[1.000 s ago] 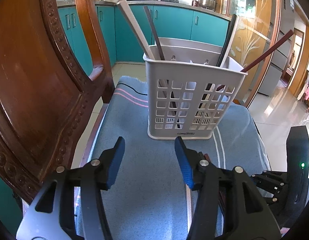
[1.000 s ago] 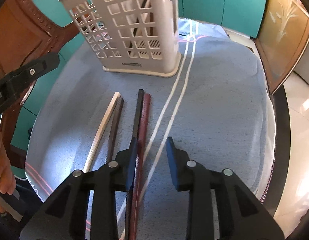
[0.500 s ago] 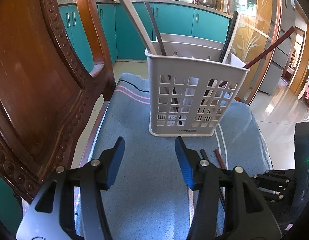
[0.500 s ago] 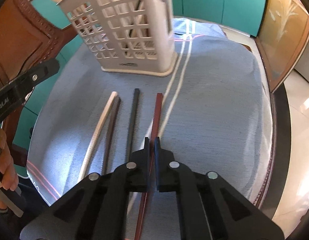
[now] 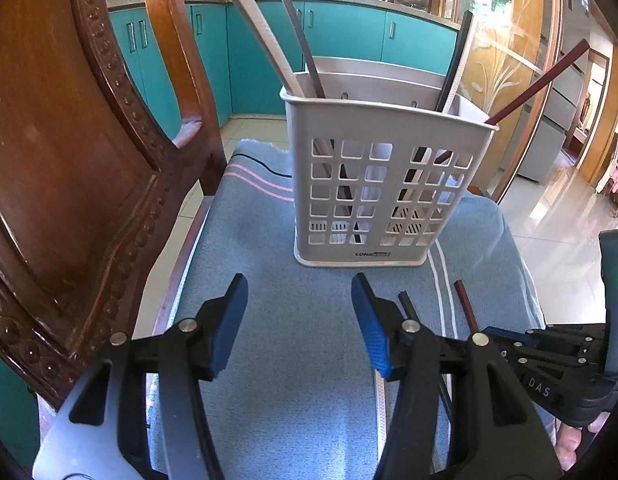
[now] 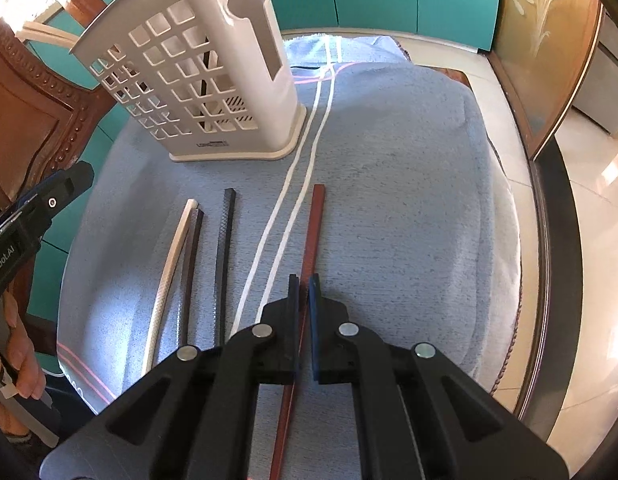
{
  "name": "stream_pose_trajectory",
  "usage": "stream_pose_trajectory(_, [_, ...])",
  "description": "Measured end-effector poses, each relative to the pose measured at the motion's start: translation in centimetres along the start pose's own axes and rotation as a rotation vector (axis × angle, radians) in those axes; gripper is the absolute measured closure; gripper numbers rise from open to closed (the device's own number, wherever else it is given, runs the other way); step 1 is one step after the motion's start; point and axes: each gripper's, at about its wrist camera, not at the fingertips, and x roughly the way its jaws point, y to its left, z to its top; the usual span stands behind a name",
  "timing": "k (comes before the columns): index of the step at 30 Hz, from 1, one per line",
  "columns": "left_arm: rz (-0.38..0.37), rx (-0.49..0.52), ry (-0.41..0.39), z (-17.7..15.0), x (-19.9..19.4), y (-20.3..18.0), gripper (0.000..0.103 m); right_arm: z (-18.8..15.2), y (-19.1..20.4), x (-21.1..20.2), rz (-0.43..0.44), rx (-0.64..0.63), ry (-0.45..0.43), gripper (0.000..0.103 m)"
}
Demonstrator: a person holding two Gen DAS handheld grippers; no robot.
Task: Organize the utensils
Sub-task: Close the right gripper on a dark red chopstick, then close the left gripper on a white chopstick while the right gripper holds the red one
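A beige slotted utensil holder [image 5: 381, 184] stands on a blue towel [image 5: 293, 360] and holds several chopsticks. It also shows in the right wrist view [image 6: 201, 80]. My right gripper [image 6: 305, 288] is shut on a red-brown chopstick [image 6: 313, 224], which points toward the holder. A black chopstick [image 6: 225, 248], a dark brown one [image 6: 192, 256] and a white one [image 6: 171, 264] lie on the towel to its left. My left gripper [image 5: 299, 316] is open and empty in front of the holder.
A carved wooden chair back [image 5: 69, 160] rises close on the left. The towel covers a seat with a dark rim [image 6: 549, 240] on the right. Teal cabinets [image 5: 349, 40] and tiled floor lie beyond.
My right gripper closed on the red-brown chopstick and shifted it right, away from the black one. The left gripper stayed open and drew back slightly from the holder.
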Motion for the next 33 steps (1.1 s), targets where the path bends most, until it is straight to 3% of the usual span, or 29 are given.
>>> stream_pose_trajectory(4, [0.001,0.003,0.005,-0.1,0.1,-0.1,0.047,0.0,-0.3,0.1,0.002,0.011,0.004,0.097])
stream_pose_trajectory(9, [-0.003,0.013,0.014,-0.4,0.3,-0.6,0.046,0.2,-0.7,0.2,-0.010,0.025,0.006,0.084])
stream_pose_trajectory(15, [-0.031,0.044,0.043,-1.6,0.4,-1.6,0.044,0.2,-0.5,0.4,-0.026,0.018,-0.003,0.082])
stream_pose_trajectory(18, [-0.049,0.065,0.065,-2.6,0.4,-2.1,0.043,0.1,0.1,0.8,-0.026,-0.002,-0.001,0.083])
stream_pose_trajectory(21, [-0.050,0.078,0.085,-3.3,0.7,-2.1,0.042,-0.1,0.9,1.0,0.009,-0.018,0.009,0.095])
stream_pose_trajectory(28, [-0.065,0.075,0.120,-4.1,1.0,-1.8,0.042,-0.1,1.4,0.5,0.075,-0.015,-0.008,0.096])
stream_pose_trajectory(33, [-0.076,0.071,0.128,-4.1,1.1,-1.9,0.042,0.0,0.9,0.5,0.069,0.005,-0.002,0.096])
